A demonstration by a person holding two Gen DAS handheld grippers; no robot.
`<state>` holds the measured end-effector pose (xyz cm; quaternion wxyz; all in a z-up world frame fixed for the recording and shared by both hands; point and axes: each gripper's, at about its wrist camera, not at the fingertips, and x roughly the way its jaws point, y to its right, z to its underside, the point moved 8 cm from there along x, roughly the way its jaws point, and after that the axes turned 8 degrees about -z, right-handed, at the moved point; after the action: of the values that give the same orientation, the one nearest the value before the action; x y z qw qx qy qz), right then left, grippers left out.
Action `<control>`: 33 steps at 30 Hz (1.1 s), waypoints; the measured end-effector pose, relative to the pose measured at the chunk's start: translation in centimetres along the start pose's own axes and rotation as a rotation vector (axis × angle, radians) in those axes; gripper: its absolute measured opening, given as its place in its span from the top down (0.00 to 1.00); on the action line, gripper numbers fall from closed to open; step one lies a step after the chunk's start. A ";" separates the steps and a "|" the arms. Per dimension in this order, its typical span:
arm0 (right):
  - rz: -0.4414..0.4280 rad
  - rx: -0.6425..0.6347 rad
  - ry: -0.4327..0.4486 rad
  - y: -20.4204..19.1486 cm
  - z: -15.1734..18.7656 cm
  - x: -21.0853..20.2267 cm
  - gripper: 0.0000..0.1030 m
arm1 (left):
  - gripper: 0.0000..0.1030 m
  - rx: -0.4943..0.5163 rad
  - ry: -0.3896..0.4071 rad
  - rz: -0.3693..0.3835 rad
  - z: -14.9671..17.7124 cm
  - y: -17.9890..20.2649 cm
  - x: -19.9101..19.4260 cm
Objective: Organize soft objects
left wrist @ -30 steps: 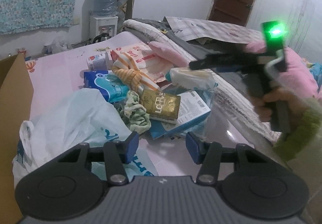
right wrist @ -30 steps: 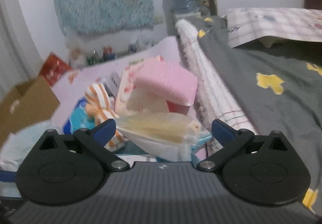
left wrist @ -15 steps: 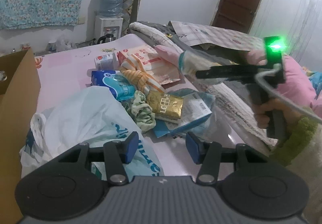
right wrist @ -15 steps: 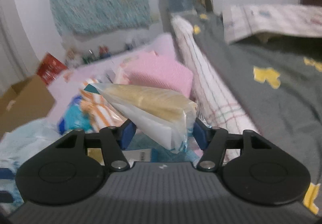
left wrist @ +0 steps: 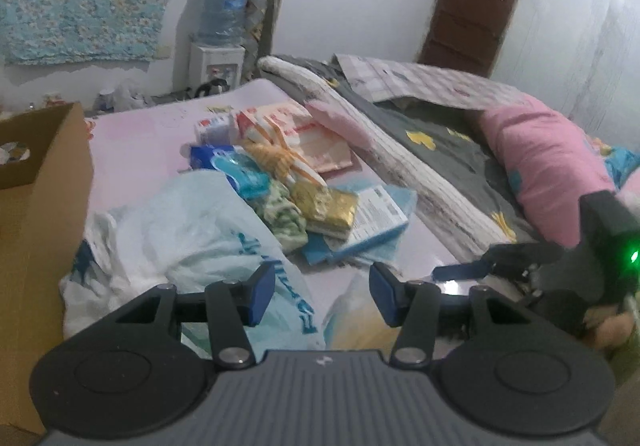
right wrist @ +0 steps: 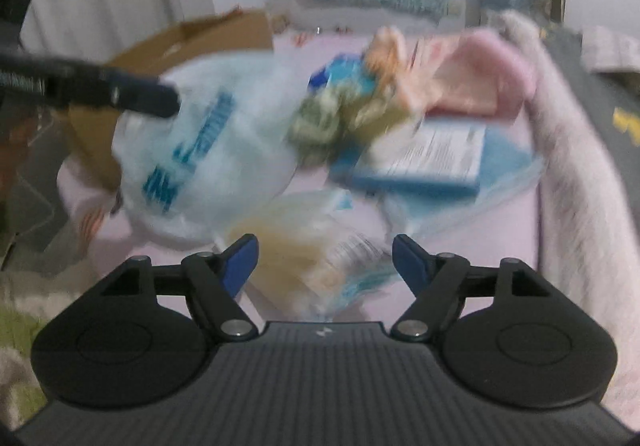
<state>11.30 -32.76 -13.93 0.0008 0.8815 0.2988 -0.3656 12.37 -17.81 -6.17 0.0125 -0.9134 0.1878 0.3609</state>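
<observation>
My right gripper (right wrist: 324, 260) has just been opening; the yellowish packet (right wrist: 304, 246) sits between the jaws, pads clear of it, so I judge it released onto the bed's near edge. Motion blur hides its label. My left gripper (left wrist: 322, 288) is part open, empty, hovering over the white bag (left wrist: 180, 230), probably waiting to steady it. Mid-bed is the unsorted pile: green cloth (left wrist: 286, 215), gold pack (left wrist: 326, 207), blue box (left wrist: 374, 224). The carton (left wrist: 44, 181) at the left edge is cut off, contents unclear.
</observation>
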 end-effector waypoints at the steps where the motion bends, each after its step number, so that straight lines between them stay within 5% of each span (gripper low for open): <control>1: 0.008 0.008 0.000 -0.2 0.6 0.0 0.25 | 0.49 0.012 -0.004 0.004 0.3 0.3 0.1; 10: -0.103 0.413 0.303 0.7 3.6 -6.4 0.23 | 0.49 0.112 -0.031 0.024 1.8 2.6 1.1; 13: -0.129 0.582 0.363 1.2 5.2 -6.6 0.34 | 0.56 0.149 -0.060 0.021 2.3 3.7 2.1; 17: -0.153 0.653 0.334 -0.1 7.3 -4.4 0.48 | 0.66 0.204 -0.081 -0.008 2.1 5.4 3.6; 22: -0.222 0.623 0.233 -3.5 8.3 -0.4 0.50 | 0.66 0.264 -0.039 -0.018 0.1 7.4 4.8; 27: -0.235 0.651 0.258 -3.6 7.5 1.2 0.53 | 0.72 0.278 -0.181 -0.093 1.5 7.9 8.6; 33: -0.152 0.677 0.325 -1.2 7.7 -0.5 0.54 | 0.73 0.203 -0.262 -0.070 2.4 6.7 8.9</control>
<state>5.44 -33.70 -18.97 -0.3651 0.8537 0.2218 -0.2980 14.41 -26.64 -13.10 0.1417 -0.8587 0.1880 0.4553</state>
